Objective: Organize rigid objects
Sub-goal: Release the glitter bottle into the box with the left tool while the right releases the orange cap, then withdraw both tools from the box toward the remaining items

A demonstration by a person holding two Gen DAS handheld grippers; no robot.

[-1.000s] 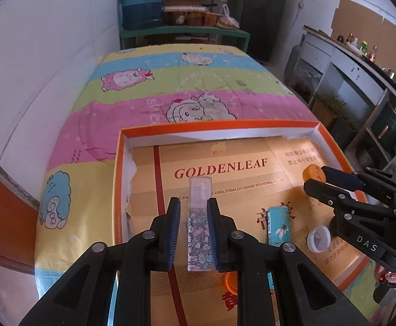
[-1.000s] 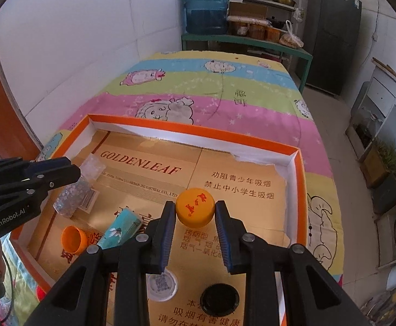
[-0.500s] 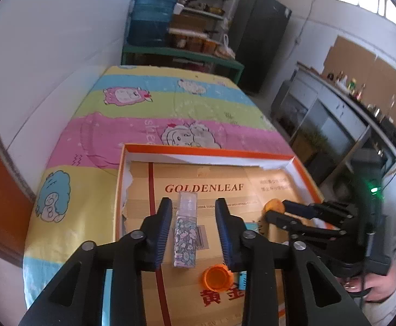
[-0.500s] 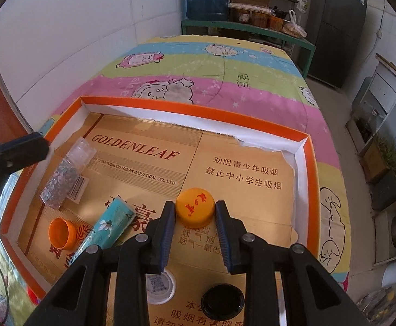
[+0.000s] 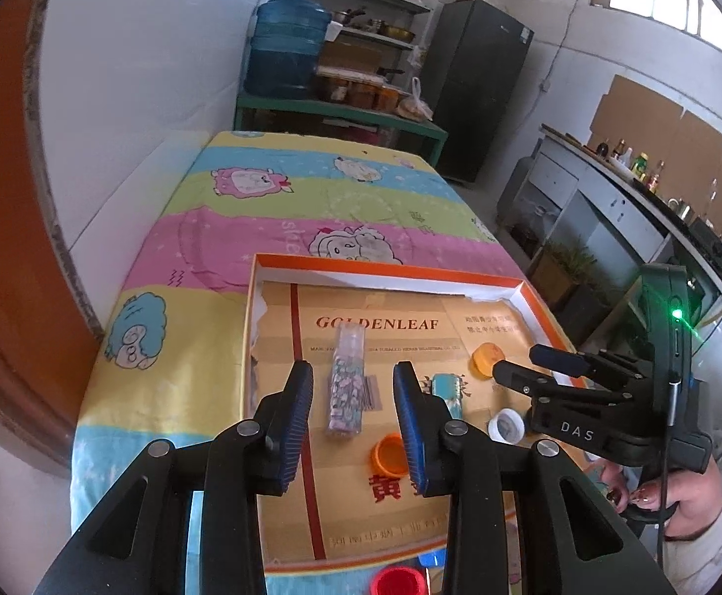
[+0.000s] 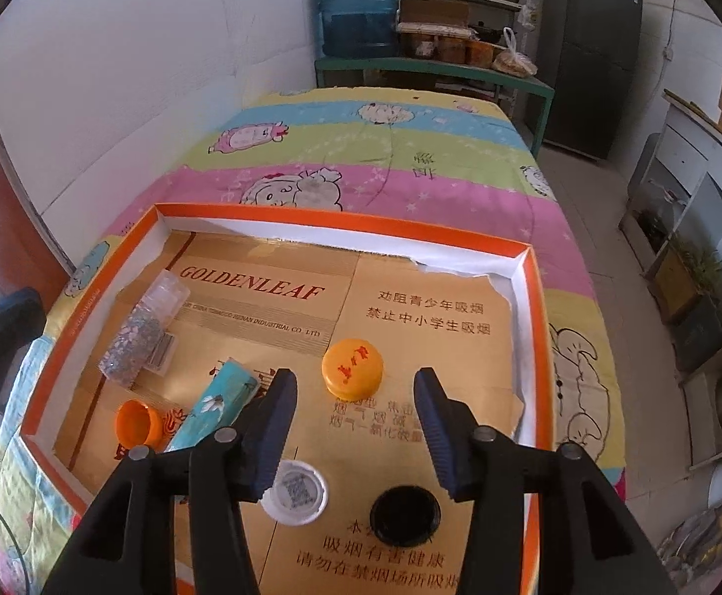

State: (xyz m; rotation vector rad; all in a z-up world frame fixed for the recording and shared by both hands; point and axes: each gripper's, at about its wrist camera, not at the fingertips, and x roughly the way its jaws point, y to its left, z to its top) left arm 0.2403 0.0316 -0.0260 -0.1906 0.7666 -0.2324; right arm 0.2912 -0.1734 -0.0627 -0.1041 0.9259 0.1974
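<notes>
Both tongs are now spreading open: right tongs [image 6: 355, 426] releasing yellow cap [image 6: 353, 367], left tongs [image 5: 352, 421] lifting off glitter tube [image 5: 346, 391] in the tray [image 6: 341, 218].

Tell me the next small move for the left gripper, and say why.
Probably reach down to the red cap lying outside the tray on the near edge. The left gripper is open and empty above the glitter tube, which already lies in the tray; the red cap looks like the only stray piece.

A bed [image 6: 410, 148] with a cartoon-print striped sheet carried an orange-rimmed cardboard tray [image 6: 341, 228] near its foot.
</notes>
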